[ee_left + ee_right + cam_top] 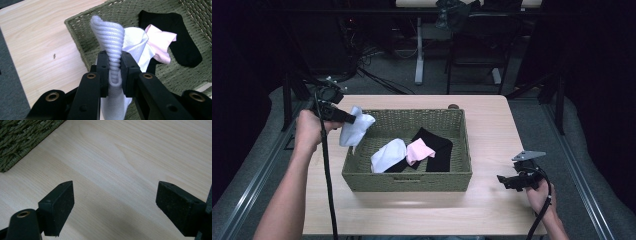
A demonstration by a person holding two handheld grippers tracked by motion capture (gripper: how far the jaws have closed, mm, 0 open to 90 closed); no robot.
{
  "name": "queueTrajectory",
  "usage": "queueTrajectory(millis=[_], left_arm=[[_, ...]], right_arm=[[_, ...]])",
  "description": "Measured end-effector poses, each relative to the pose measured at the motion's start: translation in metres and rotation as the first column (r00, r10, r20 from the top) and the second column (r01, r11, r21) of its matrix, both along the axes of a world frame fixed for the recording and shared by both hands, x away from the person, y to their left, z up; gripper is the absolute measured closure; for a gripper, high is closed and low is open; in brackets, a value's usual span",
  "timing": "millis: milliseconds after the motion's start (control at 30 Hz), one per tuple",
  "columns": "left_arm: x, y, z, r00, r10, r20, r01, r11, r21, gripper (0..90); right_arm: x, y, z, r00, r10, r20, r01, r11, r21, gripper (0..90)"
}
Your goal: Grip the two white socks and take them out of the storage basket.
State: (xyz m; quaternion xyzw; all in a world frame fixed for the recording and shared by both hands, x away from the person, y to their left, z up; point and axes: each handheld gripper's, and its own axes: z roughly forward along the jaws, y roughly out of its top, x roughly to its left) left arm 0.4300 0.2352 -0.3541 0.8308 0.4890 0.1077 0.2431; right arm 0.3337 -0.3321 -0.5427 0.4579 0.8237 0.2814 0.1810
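Two grippers are shown over a pale wooden desk (492,130), ordered here from the near edge to the far edge. Nearest, by the near right corner, the right gripper (504,181) is held low over bare wood, its jaws spread wide with nothing between them; the same spread pads are seen in the right gripper view (60,205). At mid-desk an olive-green woven rectangular basket (407,181) is set, in which a second white sock (388,155), a pale pink sock (419,151) and black socks (437,145) are piled loosely, overlapping. Farther back, above the basket's far left corner, the left gripper (353,119) is held aloft with its jaws closed narrowly on a white ribbed-cuff cotton sock (354,131). The ribbed cuff (111,40) is pinched between the pads, and the foot hangs free just outside the basket's left wall.

The held sock is judged light, soft and limp: it will drape, swing and fold under its own weight, is not fragile, and is unlikely to slip from rubbery pads. The ribbed cuff, being thickest, is judged the best place for a grip. No brand, label or legible writing is seen on any sock, the basket or the desk.
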Motion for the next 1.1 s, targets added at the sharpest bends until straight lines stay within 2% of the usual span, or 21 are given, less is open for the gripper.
queueTrajectory(millis=[267,533,800,967,1100], left_arm=[[-0.006,0.021,0.003,0.999,0.044,0.004,-0.044,0.999,-0.002,79.4],[-0.011,0.043,-0.003,0.9955,0.095,0.005,-0.095,0.9954,-0.013,79.5],[-0.015,0.064,-0.008,0.9898,0.142,0.004,-0.142,0.9897,-0.015,79.4],[-0.018,0.075,-0.012,0.9843,0.176,0.018,-0.175,0.9844,-0.016,79.4],[-0.019,0.082,-0.018,0.9806,0.196,0.007,-0.196,0.9806,-0.012,79.4]], right_arm=[[0.0,-0.001,0.0,1.0,0.005,0.006,-0.005,1.0,-0.001,14.7],[0.0,0.0,0.0,1.0,0.004,0.006,-0.004,1.0,-0.004,14.7],[0.0,0.001,0.0,1.0,0.003,-0.003,-0.003,1.0,-0.002,14.7],[0.001,0.001,-0.001,0.9999,0.008,-0.006,-0.008,1.0,-0.006,14.7],[0.001,0.001,-0.001,0.9999,0.007,-0.013,-0.007,1.0,-0.003,14.7]])
